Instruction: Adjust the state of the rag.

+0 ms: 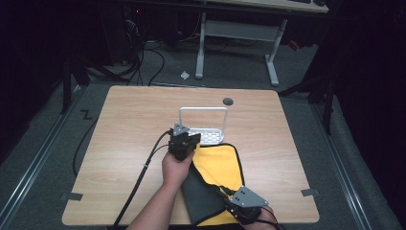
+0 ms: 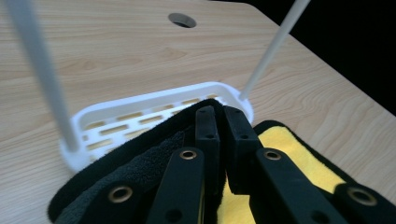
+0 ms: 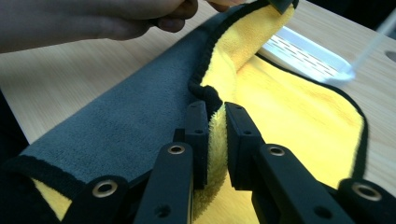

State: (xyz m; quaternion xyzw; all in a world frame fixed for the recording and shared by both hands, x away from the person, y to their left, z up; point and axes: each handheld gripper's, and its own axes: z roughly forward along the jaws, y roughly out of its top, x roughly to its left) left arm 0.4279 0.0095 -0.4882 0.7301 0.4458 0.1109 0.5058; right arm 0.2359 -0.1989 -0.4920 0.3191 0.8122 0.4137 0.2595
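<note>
Mid-fold on the microfibre cloth (image 1: 221,165), yellow face up, grey back showing where it's turned over. It lies at the near middle of the wooden table (image 1: 124,129), its far edge touching the white rack tray (image 1: 210,137).

My left gripper (image 1: 187,142) is pinched on the far corner of the cloth's left edge; in the left gripper view the jaws sit nearly together with black hem and grey pile between them, right over the tray's near rim (image 2: 140,100). My right gripper (image 1: 238,205) is clamped on the near end of the same edge; in the right gripper view the yellow pile and hem (image 3: 205,93) are squeezed between the pads.

Done, as I judge it: both corners of the left edge gripped, edge lifted, grey strip (image 3: 116,126) rolled over. Left: carry the edge across to the right side, lay it down, align hems, release.

Clearance:
- Rack's two white uprights (image 2: 39,70) stand just beyond my left jaws; going forward risks snagging them or the tray.
- Near table edge is close under my right gripper; the cloth's near end (image 1: 206,221) reaches it, may overhang, can't tell.
- Right of the cloth: bare table, plenty of room to swing across.
- Cable hole (image 1: 228,101) is well apart, no issue.
</note>
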